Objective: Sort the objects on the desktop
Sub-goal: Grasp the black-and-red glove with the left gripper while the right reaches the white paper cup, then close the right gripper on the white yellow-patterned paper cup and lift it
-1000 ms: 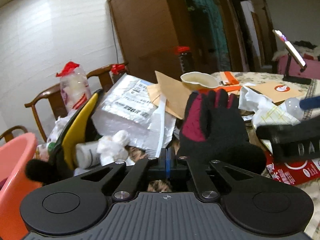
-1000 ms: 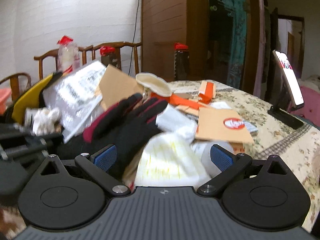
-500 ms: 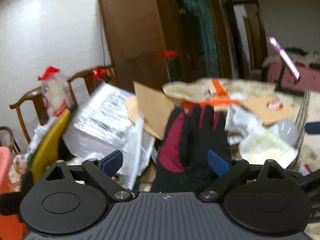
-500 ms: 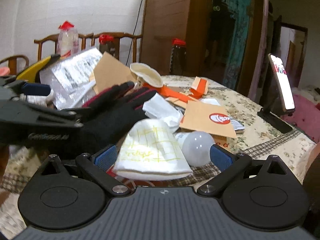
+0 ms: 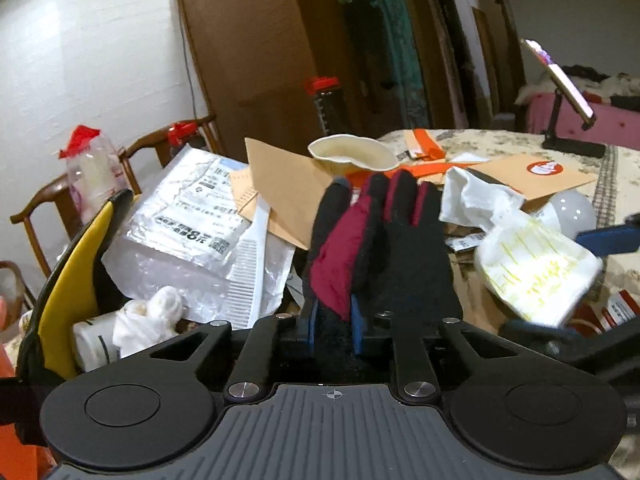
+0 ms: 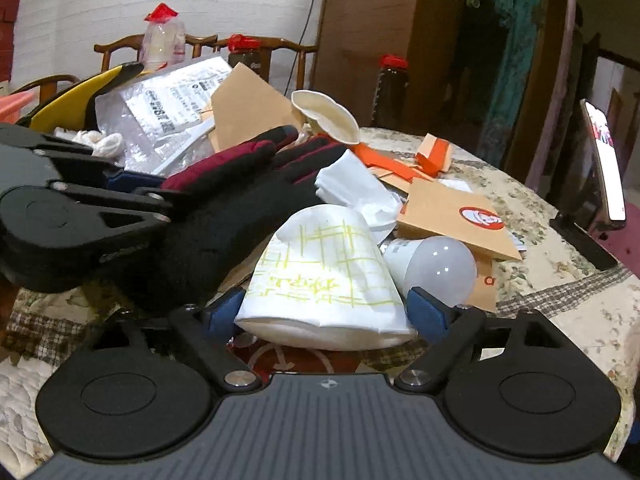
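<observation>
Jaws of the left gripper (image 5: 333,322) closing on the cuff of one black-and-maroon glove (image 5: 380,248), its long axis and fingers pointing away across the desk (image 6: 560,280); jaws of the right gripper (image 6: 326,312) closing around one flattened paper cup (image 6: 320,276), pads not yet pressing; one bulb (image 6: 436,270) beside.

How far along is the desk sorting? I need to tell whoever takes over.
Nothing looks sorted yet: the comb, light bulb, envelopes and wrappers lie mixed on the table. In hand: the left gripper is closing on the cuff of the black and maroon glove, and the right gripper is closing around the white paper cup. The rest of the pile is left.
</observation>
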Tool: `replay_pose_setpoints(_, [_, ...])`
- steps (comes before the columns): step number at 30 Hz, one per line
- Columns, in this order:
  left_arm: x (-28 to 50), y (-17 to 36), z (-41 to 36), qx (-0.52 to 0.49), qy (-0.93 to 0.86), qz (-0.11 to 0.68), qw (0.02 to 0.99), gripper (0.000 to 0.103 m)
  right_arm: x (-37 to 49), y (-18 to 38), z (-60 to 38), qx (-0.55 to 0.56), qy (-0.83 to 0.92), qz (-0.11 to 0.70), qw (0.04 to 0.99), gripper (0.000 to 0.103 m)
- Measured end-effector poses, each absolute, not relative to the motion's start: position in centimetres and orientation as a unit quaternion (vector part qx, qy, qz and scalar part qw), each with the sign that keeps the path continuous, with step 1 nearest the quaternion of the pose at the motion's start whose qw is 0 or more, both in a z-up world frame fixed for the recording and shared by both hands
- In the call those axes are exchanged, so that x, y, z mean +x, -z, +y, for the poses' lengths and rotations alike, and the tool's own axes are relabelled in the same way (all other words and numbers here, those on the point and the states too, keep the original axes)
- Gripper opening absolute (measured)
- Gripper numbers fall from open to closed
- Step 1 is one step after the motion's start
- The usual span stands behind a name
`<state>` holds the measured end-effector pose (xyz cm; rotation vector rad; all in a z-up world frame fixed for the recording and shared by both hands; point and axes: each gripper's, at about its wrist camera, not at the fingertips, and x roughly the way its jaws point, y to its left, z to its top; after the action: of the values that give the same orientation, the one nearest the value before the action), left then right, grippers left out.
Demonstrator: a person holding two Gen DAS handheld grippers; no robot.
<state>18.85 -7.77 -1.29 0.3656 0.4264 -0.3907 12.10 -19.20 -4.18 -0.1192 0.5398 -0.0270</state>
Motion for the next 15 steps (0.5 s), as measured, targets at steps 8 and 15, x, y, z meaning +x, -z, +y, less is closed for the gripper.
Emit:
replay_pose_setpoints(8, [17.0,0.3,-6.0,0.156,0.185,0.205,0.948,0.007,10.3,3.6,-19.6,-0.026,0.012,0.249,0.968,0.082])
replay_pose_setpoints(15, [14.8,-1.4,-4.6,0.147,0.172,0.181,0.957,0.007,8.6,2.4,-19.5,-0.016,0.015,0.227,0.974,0.082])
